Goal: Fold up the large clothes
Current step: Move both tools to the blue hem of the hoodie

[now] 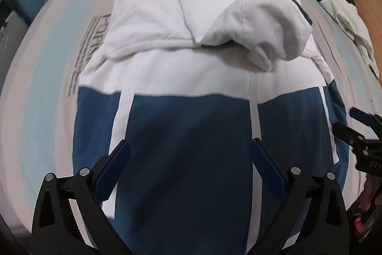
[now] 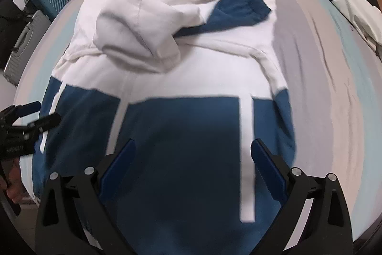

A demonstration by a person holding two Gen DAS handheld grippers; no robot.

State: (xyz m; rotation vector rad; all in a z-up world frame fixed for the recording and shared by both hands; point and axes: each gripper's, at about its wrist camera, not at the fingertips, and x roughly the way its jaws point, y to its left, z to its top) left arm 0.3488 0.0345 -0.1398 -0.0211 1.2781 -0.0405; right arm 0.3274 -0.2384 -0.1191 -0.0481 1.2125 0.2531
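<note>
Hoodie (image 1: 181, 78) lies with sleeves folded in, your left gripper (image 1: 188, 166) and right gripper (image 2: 193, 164) both spread wide and empty, so next pinch its blue hem.

Both wrist cams sit low and close over the near hem of the hoodie (image 1: 186, 140), facing the far end of the striped bed (image 1: 47, 111). Left cam looks from the left side, right cam from the right. They share the hoodie, the bed and the far clutter. Each catches the other gripper at its frame edge: right gripper (image 1: 358, 126), left gripper (image 2: 35, 114).
</note>
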